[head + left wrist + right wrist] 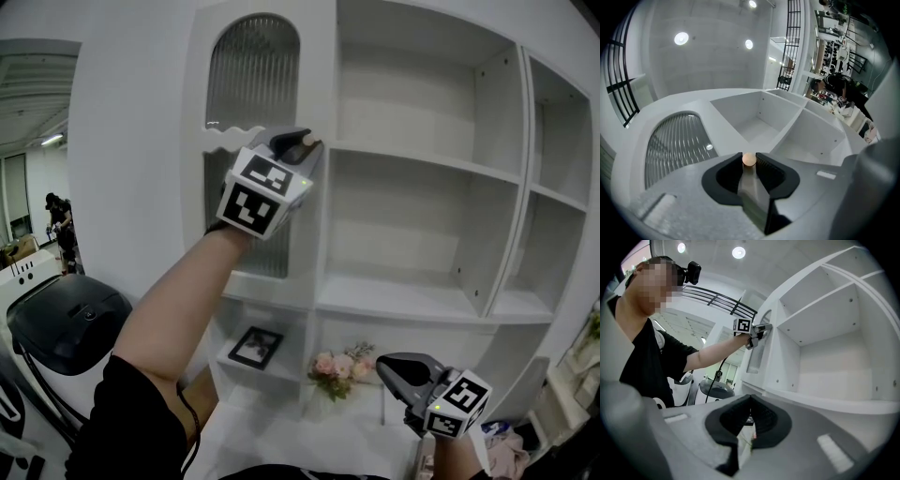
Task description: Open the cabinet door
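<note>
The tall white cabinet door (251,75) has an arched pane of ribbed glass and stands closed beside the open shelves. Its small round wooden knob (307,143) sits at the door's right edge. My left gripper (305,142) is raised to it, and in the left gripper view the knob (749,159) sits between the two black fingertips with both pads against it. The ribbed pane (675,140) lies to the left there. My right gripper (386,366) hangs low at the right, jaws shut and empty (750,399). The right gripper view shows the left gripper (759,329) on the door (757,352).
White open shelves (422,159) fill the right of the cabinet. A framed picture (255,347) and a bunch of pale flowers (339,366) sit on the low shelf. A dark rounded machine (66,319) stands at the left, and a person (58,220) is far behind it.
</note>
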Tool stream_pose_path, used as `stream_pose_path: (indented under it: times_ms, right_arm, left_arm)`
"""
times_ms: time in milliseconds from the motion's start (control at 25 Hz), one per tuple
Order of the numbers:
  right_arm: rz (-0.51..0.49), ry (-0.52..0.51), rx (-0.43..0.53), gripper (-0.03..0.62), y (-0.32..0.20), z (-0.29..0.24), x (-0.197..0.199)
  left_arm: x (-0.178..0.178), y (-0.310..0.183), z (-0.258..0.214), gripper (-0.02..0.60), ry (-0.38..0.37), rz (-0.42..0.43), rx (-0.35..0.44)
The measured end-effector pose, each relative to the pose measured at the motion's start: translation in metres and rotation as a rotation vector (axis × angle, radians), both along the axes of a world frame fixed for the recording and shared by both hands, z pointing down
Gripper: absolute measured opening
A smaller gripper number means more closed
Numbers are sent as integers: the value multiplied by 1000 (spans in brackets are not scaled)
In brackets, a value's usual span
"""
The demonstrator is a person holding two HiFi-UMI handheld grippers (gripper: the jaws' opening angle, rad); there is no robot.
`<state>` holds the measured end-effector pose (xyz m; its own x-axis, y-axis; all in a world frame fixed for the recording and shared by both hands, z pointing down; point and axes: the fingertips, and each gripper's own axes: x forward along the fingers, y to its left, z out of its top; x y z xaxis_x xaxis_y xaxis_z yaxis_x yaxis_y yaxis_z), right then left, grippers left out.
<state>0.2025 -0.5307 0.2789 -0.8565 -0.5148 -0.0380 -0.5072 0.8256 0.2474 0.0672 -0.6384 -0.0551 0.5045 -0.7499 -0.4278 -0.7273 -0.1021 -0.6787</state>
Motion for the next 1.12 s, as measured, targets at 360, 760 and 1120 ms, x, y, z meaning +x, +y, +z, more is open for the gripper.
stream_pose_path:
  times_ms: [360,760,1120]
  right_arm:
    - [42,-15,10,-5,16,-7,-2]
    - [53,-40,-29,-5,34,-3,-34]
    - [68,-66,-34,-5,70,-12,-67]
  left_arm:
    - [-3,6,0,87,28,32,-20]
    - [-13,33,4,80,11,102,-20]
    - [-24,66,3,77,-11,178,-59]
